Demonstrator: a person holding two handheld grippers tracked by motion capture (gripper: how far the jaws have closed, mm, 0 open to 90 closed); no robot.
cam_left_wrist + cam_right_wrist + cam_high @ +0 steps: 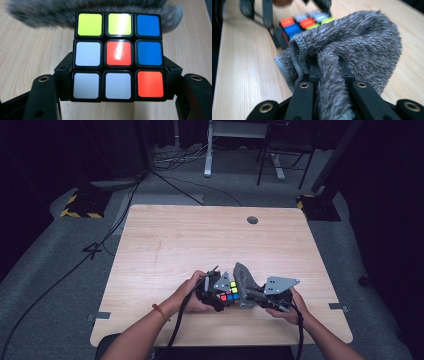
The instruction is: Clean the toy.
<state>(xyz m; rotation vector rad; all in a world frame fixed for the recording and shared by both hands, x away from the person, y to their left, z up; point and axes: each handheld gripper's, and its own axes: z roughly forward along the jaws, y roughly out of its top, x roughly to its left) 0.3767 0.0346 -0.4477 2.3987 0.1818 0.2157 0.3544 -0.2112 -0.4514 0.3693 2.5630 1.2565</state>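
While no writing shows on either thing, the one cube (118, 56) turns a face of three white, two yellow, two blue and two red squares to the left gripper view. It sits near the table's (200, 235) front edge, clenched in the left gripper (216, 296). One grey cloth (352, 50) touches its far side, bunched between the jaws of the right gripper (261, 298), which grasps it. Bare wood lies open behind and to both sides.
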